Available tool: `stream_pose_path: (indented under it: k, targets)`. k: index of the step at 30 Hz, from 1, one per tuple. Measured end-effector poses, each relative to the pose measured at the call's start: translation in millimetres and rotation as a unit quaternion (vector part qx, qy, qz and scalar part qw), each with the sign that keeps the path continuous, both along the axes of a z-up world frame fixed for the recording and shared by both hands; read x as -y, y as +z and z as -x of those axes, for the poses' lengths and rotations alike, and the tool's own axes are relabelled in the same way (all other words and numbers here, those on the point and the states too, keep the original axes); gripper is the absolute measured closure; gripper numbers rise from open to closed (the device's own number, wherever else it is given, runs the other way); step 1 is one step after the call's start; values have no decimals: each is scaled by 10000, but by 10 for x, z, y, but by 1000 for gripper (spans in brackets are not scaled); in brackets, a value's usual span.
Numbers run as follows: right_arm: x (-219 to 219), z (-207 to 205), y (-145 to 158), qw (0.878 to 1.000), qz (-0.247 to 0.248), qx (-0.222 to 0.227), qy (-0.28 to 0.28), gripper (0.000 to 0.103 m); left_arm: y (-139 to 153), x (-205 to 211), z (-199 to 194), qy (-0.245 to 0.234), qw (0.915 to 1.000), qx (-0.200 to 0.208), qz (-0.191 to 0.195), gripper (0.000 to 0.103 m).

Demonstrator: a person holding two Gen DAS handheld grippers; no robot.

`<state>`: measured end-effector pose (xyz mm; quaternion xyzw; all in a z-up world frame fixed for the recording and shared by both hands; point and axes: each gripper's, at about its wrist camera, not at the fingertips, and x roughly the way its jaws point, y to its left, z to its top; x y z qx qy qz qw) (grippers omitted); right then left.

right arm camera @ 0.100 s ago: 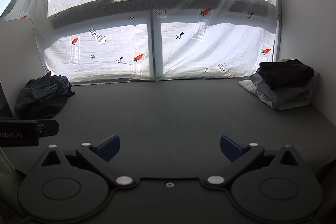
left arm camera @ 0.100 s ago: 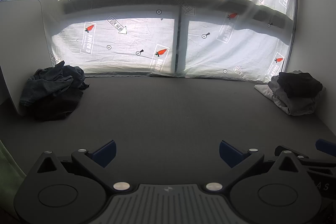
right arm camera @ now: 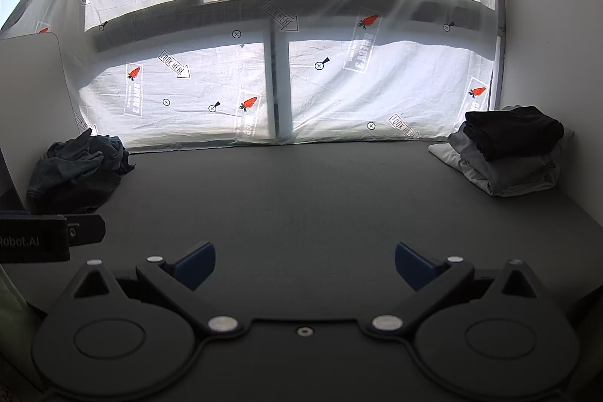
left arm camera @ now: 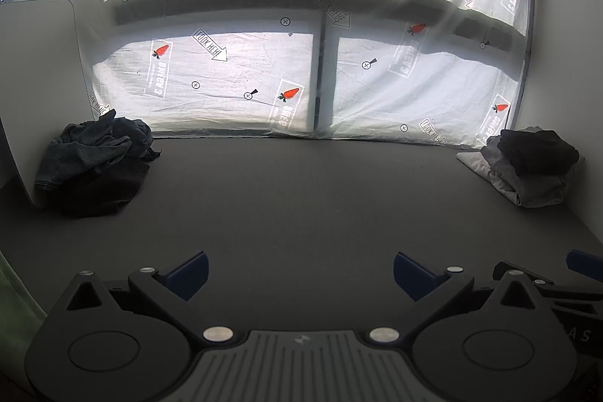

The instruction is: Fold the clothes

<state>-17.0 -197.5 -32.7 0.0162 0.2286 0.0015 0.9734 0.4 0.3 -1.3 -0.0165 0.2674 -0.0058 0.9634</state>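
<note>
A crumpled pile of dark clothes (left arm camera: 98, 161) lies at the far left of the dark grey table (left arm camera: 301, 198); it also shows in the right wrist view (right arm camera: 75, 172). A folded stack of grey and black clothes (left arm camera: 527, 168) sits at the far right, also in the right wrist view (right arm camera: 508, 153). My left gripper (left arm camera: 300, 274) is open and empty near the table's front. My right gripper (right arm camera: 305, 266) is open and empty beside it. Part of the right gripper (left arm camera: 565, 281) shows at the left wrist view's right edge, and part of the left gripper (right arm camera: 49, 236) at the right wrist view's left edge.
A white sheet printed with carrots and arrows (left arm camera: 245, 78) hangs behind the table. A white board (left arm camera: 37, 81) stands at the left, next to the crumpled pile. A white wall (right arm camera: 557, 44) bounds the right side.
</note>
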Motion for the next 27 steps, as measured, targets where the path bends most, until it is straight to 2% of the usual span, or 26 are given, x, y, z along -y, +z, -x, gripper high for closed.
stream_pose_path:
  k: [27]
  targets:
    - [44,1,6,10000,-57,9,-20,0,17,36,-17,-41,10000,-26,-35,0]
